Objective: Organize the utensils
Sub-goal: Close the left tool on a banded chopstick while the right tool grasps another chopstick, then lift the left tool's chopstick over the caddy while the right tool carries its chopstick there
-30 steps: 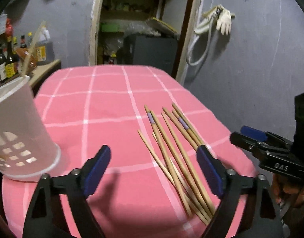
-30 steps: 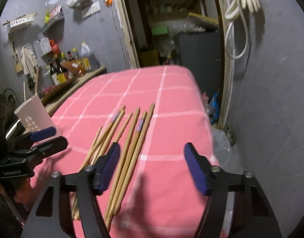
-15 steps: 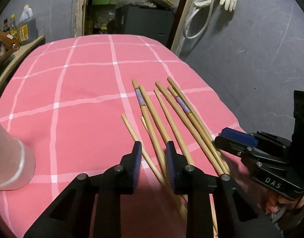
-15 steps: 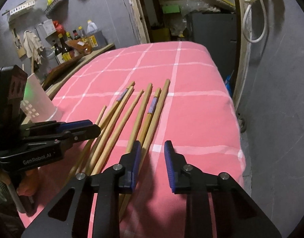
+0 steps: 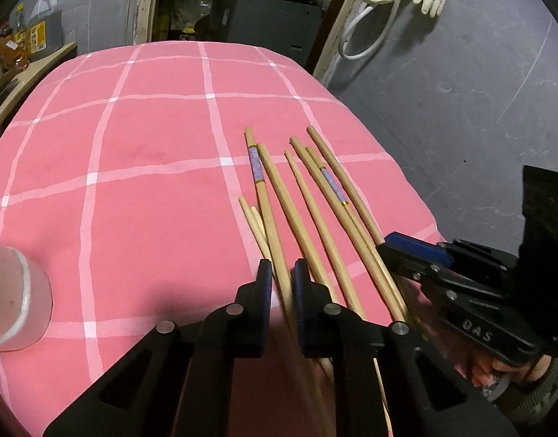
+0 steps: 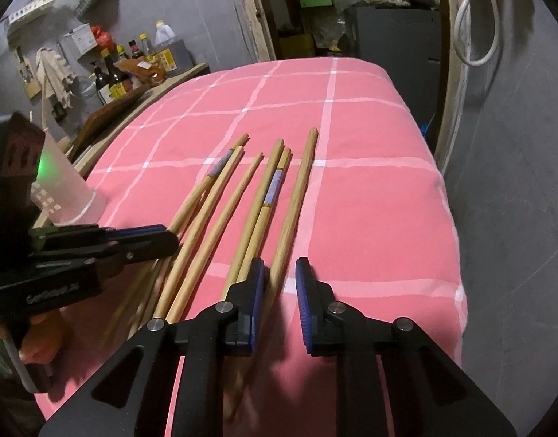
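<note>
The chopsticks (image 5: 308, 211) lie in a loose fan on the pink cloth (image 5: 133, 167), their near ends overlapping; the white holder (image 5: 12, 306) stands well apart at the cloth's left edge.

The left gripper (image 5: 280, 276) has its jaws drawn narrow around one stick in the left part of the fan. The stick passes between the pads, though the blur there hides whether they truly pinch it. The right gripper (image 6: 280, 284) is also narrow, with the rightmost stick (image 6: 297, 200) running into the gap against the left pad; a sliver of space shows beside the right pad, so a firm hold cannot be told.

To do this step well, each gripper should close on a single stick only, since neighbours touch at the near ends and could be dragged along. A grip near the thick end, then a straight lift before tilting, should keep the stick from swinging as it goes to the holder.

A second ago both grippers stood wide above the sticks. Half a second ago they had narrowed; now they sit lower and further in among the sticks.
</note>
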A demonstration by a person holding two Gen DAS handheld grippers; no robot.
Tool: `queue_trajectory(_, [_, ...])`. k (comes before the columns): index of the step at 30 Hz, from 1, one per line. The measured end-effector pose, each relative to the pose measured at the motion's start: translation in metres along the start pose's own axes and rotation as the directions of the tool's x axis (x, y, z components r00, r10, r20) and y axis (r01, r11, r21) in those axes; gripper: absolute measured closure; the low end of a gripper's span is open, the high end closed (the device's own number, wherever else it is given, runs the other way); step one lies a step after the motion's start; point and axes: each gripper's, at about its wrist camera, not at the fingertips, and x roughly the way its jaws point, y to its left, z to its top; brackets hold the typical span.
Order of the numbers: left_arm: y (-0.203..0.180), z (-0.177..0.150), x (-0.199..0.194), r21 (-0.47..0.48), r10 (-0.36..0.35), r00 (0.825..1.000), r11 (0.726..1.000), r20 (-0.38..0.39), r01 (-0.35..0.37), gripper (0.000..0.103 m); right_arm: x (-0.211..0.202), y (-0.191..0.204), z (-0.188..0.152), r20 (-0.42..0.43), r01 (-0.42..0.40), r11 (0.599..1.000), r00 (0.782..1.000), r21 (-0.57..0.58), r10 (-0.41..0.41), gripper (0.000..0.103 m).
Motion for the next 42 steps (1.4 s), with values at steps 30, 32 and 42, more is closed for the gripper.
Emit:
queue_trajectory(30, [0.011,-0.020,-0.088,-0.052,-0.032,0.960,0.997,0.277,0.048,0.099,-0.056,-0.002,-0.008,0.306,-0.373,0.891,0.906,0.258,0.291,0.098])
queue_trajectory(32, [0.012,-0.022,-0.102,-0.059,-0.015,0.939,0.998,0.344,0.037,0.099,-0.059,0.009,-0.005,0.347,-0.402,0.885,0.885,0.234,0.310,0.098])
queue_trajectory(42, [0.052,-0.028,-0.197,-0.157,0.123,0.762,0.987,0.636,-0.028,0.098,-0.059,0.095,0.042,0.550,-0.562,0.826,0.703,0.042,0.450,0.098])
